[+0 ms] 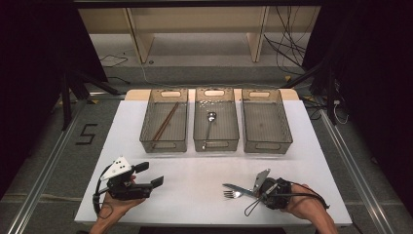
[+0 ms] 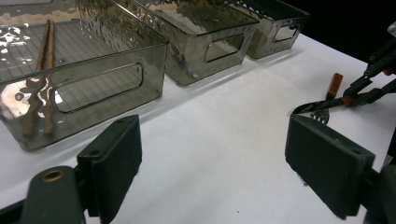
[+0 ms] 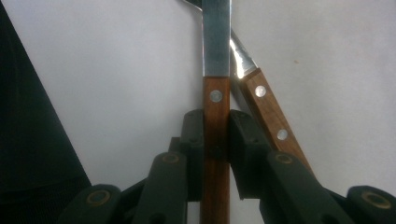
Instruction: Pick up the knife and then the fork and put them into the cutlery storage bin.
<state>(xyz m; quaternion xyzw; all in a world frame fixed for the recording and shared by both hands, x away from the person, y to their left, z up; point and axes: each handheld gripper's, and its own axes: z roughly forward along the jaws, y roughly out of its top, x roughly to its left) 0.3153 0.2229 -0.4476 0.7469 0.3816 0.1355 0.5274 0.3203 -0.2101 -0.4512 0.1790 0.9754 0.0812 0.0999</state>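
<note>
A white worktop (image 1: 204, 170) sits in a dark studio, and along its far side three smoky clear plastic bins stand in a row, each apparently meant for one kind of cutlery: the left bin (image 1: 164, 119) holds a pair of brown chopsticks (image 1: 165, 121), the middle bin (image 1: 215, 118) a metal spoon (image 1: 209, 127), and the right bin (image 1: 266, 121) has nothing visible in it, which suggests a place kept for what is not yet sorted. On the near right of the worktop a knife (image 3: 216, 70) and a fork (image 1: 233, 194), both with riveted wooden handles, lie crossed and touching. The right gripper (image 3: 215, 140) is clenched on the knife's wooden handle, pads pressing either side just below the blade, probably so the knife can be lifted away from the fork that lies beside it. The left gripper (image 2: 212, 154) rests near the worktop's near left corner with its jaws spread wide and nothing between them, well apart from the cutlery, seemingly waiting its turn.
</note>
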